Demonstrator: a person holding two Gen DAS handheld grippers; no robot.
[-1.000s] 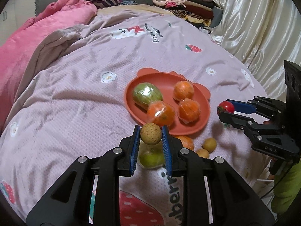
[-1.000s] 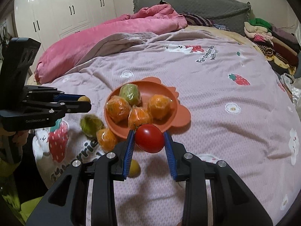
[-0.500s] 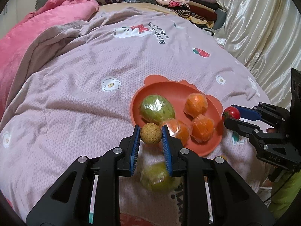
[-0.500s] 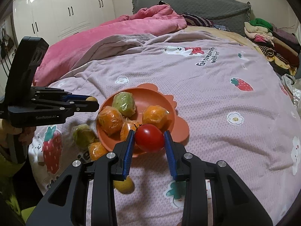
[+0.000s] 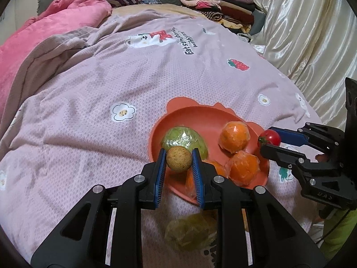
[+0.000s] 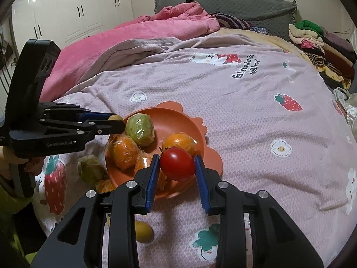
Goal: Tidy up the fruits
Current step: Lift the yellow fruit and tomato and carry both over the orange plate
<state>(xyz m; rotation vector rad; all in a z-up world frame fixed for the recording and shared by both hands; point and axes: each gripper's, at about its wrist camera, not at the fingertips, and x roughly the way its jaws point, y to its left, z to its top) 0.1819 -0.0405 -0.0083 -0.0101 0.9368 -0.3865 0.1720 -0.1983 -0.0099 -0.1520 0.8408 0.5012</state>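
Left gripper (image 5: 179,161): clamping a small round speckled tan fruit (image 5: 179,159), hovering over the orange plastic plate (image 5: 200,116).
Right gripper (image 6: 177,164): pinching a glossy red tomato (image 6: 177,163) above the plate's near rim.
Risk: releasing onto the wrapped oranges (image 5: 234,136) is likely sending either fruit rolling onto the bedspread.

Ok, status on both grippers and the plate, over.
Left gripper shut on tan fruit, at plate edge. Right gripper shut on tomato, over plate's near rim. Four wrapped fruits fill the near side; far side bare.
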